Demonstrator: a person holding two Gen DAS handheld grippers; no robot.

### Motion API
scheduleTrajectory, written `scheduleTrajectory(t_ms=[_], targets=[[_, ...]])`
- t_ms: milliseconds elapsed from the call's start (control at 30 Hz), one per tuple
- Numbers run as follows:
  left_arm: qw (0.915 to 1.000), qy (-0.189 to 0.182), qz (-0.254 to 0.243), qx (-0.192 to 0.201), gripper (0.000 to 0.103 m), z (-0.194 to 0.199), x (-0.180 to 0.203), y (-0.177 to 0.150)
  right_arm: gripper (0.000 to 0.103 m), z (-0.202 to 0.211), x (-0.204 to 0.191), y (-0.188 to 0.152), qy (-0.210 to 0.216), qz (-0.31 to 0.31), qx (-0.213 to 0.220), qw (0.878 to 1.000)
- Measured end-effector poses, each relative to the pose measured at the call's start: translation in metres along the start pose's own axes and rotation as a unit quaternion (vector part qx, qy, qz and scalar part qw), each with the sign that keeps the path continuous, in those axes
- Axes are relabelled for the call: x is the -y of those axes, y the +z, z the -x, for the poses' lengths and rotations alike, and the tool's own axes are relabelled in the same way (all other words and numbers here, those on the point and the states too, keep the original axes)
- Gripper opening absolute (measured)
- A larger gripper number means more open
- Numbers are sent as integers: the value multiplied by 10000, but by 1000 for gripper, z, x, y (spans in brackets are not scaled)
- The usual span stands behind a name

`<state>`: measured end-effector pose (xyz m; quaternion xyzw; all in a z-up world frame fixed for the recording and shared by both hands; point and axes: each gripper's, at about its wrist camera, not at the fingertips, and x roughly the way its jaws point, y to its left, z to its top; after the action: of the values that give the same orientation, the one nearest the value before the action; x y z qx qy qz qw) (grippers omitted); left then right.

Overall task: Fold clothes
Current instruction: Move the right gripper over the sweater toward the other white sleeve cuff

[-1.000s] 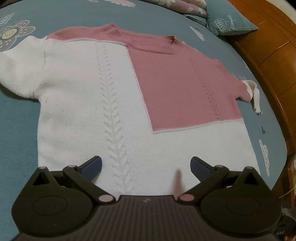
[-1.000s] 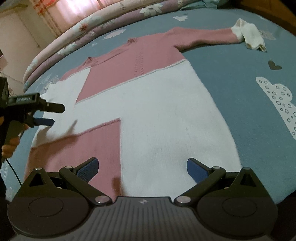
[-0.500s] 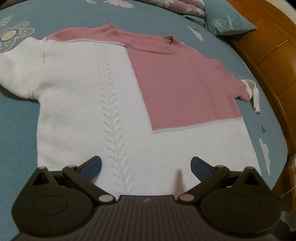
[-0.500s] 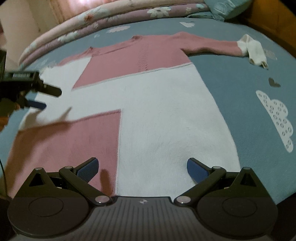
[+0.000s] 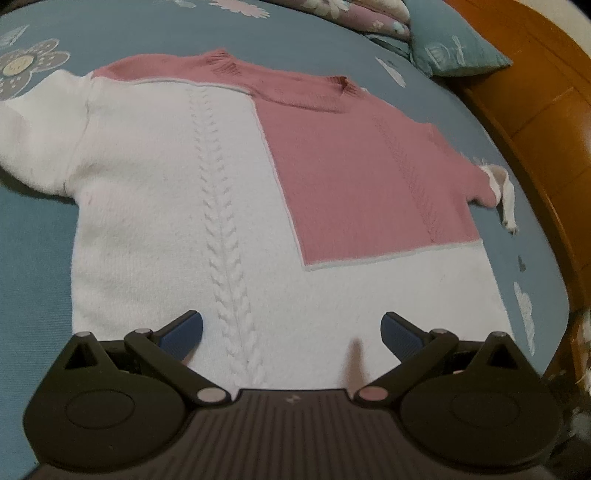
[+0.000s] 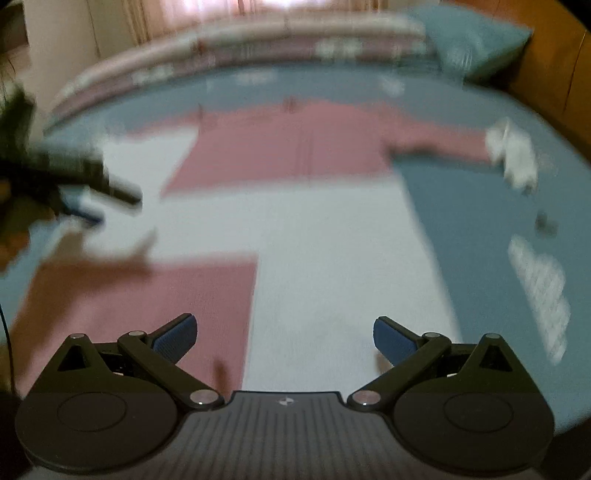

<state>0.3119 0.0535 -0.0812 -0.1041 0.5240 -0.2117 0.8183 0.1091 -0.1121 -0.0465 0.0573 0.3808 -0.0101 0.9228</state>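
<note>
Sweater (image 5: 207,206) in pink and white lies spread flat on a bed covered by a blue sheet (image 5: 33,258) with flower and cloud prints. Its body is white with a cable braid running up the middle, and a large pink block covers the chest on one side up to the ribbed neck. One white sleeve (image 5: 33,136) bends off to the side; the pink sleeve (image 6: 439,142) stretches out the other way and ends in a white cuff (image 6: 515,158) that lies crumpled on the sheet. A second pink block (image 6: 140,302) sits at the lower part of the sweater, near the hem.

Left gripper (image 5: 291,330) hangs just over the hem with its blue-padded fingers (image 5: 183,332) spread wide and nothing between them. Right gripper (image 6: 284,334) hovers over the lower edge as well, jaws wide apart and empty; its view is smeared with blur, so fine detail is lost. From that side the left gripper shows as a dark shape over the far edge of the sweater.

A blue pillow (image 5: 454,51) and a rolled quilt (image 5: 354,11) sit at the top of the bed, beside a wooden bed frame (image 5: 546,110)
</note>
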Motion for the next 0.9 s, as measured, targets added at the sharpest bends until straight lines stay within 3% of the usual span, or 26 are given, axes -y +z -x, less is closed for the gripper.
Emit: scheduleTrajectory(t_ms=[100, 367, 667, 900], targets=[[10000, 36, -51, 35, 102, -2, 2, 0, 103, 6, 30, 29, 14, -196, 458, 9988], [9997, 214, -107, 52, 102, -6, 9, 2, 103, -31, 105, 82, -627, -776, 569, 9934], [9987, 452, -164, 154, 102, -12, 16, 2, 103, -90, 138, 129, -712, -475, 592, 9946], [9932, 1028, -407, 366, 102, -20, 35, -7, 102, -111, 152, 171, -703, 187, 716, 9948]])
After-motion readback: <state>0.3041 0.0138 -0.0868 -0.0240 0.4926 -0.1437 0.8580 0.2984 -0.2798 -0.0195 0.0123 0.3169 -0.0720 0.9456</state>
